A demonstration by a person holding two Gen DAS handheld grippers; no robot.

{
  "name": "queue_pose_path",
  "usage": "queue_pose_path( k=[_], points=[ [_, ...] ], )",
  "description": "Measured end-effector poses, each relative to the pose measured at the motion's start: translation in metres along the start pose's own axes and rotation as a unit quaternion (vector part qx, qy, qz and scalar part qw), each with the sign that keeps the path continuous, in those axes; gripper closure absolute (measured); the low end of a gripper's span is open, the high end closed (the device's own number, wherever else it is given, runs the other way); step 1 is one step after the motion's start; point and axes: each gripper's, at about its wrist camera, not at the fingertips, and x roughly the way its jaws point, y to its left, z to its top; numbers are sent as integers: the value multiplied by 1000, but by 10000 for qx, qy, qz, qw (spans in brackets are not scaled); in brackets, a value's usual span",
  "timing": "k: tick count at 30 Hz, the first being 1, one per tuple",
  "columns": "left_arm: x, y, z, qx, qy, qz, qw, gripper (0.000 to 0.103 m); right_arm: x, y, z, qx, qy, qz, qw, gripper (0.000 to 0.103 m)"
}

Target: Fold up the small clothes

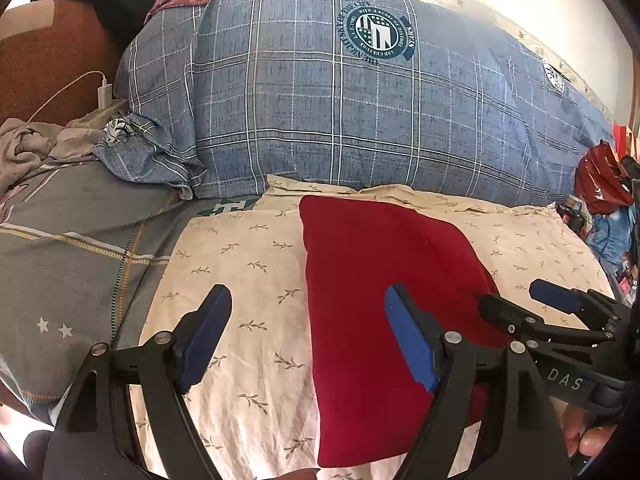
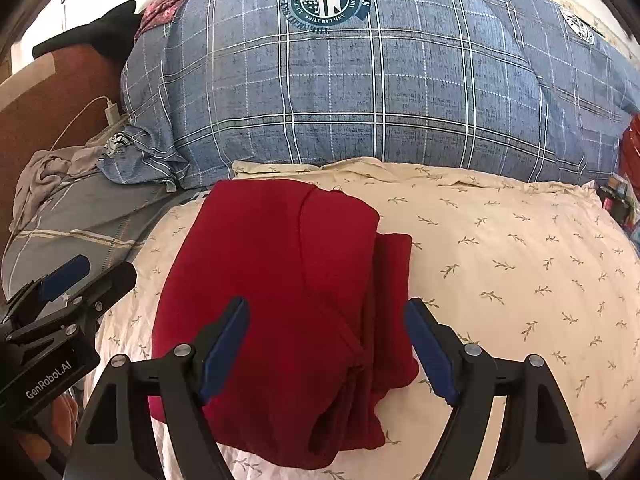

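Note:
A dark red garment lies folded in layers on a cream sheet with a leaf print. In the left wrist view the same red garment runs from the middle down to the bottom edge. My left gripper hovers open over the garment's left edge, its right pad above the red cloth and nothing pinched. My right gripper stands open above the garment's near right part, pads clear of the cloth. Each gripper also shows in the other's view: the right gripper at the right, the left gripper at the left.
A bulky blue plaid quilt fills the back. A grey checked cover and crumpled grey cloth lie left, by a white charger and cable. Red bags and clutter sit at the far right. A hand holds the right gripper.

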Motion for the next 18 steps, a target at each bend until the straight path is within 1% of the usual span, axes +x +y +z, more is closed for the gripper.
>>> queue_pose_path(
  k=[18],
  points=[
    [19, 6, 0, -22, 173, -7, 9998, 24, 20, 1, 8, -61, 173, 102, 9998, 22]
  ],
)
